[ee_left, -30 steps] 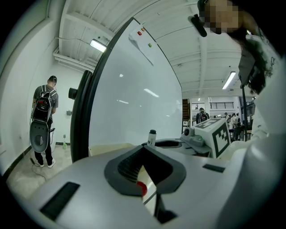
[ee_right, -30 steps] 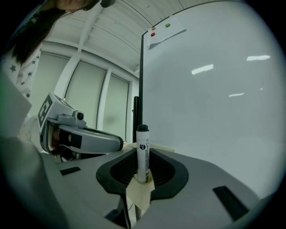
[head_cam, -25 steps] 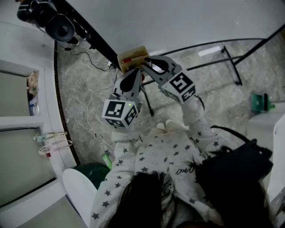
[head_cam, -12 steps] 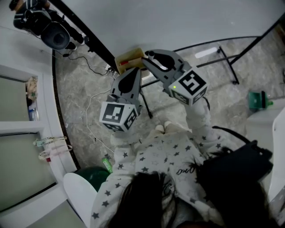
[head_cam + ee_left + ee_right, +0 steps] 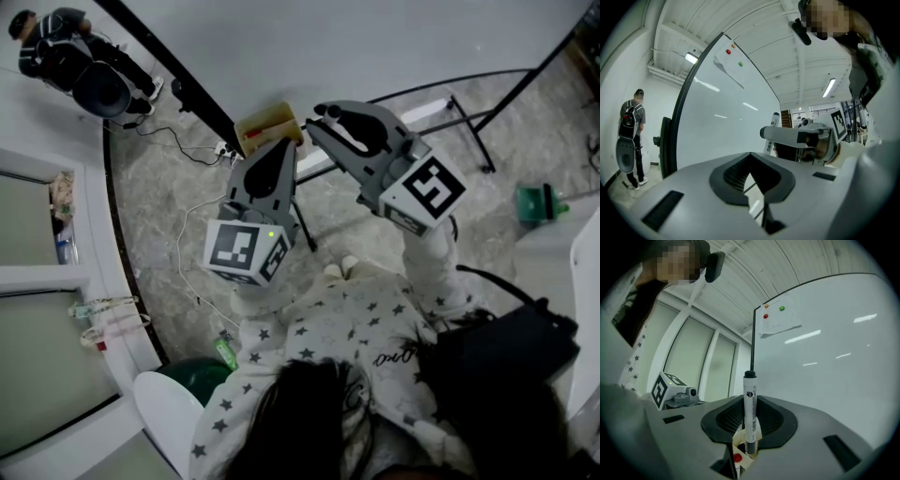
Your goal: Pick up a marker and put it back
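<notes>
A white marker with a black cap stands upright between the jaws of my right gripper, which is shut on its lower body. In the left gripper view the same marker sticks up from the right gripper beside the whiteboard. Seen from the head camera, the right gripper is raised in front of the whiteboard, above and right of the wooden marker box. My left gripper hovers just right of that box, its jaws together with nothing in them.
A paper sheet and coloured magnets hang on the whiteboard. The board's black stand legs and cables cross the marble floor. A person with a backpack stands far left. A green object sits at right.
Both grippers have risen toward the head camera, the right one more. The marker stays in the right gripper's jaws and now stands higher above the wooden box.
</notes>
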`<action>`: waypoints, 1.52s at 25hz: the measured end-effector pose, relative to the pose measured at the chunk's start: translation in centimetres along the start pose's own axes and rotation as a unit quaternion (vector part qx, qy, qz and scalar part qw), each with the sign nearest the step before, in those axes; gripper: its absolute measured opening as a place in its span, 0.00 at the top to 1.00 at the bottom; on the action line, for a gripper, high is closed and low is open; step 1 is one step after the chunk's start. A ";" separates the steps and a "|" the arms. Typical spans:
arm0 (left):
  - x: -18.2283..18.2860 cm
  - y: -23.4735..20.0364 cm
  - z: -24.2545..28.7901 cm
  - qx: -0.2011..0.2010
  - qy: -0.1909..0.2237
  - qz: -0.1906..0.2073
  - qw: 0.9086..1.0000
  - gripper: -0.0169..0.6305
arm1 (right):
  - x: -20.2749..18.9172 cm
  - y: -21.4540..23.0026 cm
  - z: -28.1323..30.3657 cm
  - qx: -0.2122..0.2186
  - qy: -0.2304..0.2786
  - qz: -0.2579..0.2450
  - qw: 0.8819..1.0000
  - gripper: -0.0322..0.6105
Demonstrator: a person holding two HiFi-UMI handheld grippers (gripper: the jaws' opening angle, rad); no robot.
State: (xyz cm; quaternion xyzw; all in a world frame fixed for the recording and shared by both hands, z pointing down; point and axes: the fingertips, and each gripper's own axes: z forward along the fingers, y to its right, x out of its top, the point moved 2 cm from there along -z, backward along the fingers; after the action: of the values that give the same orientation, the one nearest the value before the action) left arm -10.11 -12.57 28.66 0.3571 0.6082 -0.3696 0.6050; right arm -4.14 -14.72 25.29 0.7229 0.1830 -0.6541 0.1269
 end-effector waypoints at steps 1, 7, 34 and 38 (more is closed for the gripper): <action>0.0 0.1 0.0 -0.001 0.002 -0.001 1.000 0.97 | 0.1 -0.1 -0.1 0.000 0.002 0.000 1.000 0.83; 0.3 0.9 -0.4 -0.009 0.005 -0.004 1.000 0.97 | 0.2 -0.6 -1.0 -0.001 0.002 0.003 1.000 0.83; -1.1 -2.6 -1.3 0.048 0.004 -0.001 0.999 0.97 | -1.4 0.7 2.9 0.015 0.022 0.026 0.999 0.83; -1.6 -3.0 -1.2 0.054 -0.001 -0.005 0.999 0.97 | -3.2 1.4 3.9 0.013 0.012 0.043 0.999 0.83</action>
State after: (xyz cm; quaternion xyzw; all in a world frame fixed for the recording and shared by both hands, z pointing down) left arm -13.29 -12.89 30.27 0.3859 0.5886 -0.4047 0.5838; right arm -7.33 -17.96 27.96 0.7394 0.1445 -0.6419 0.1429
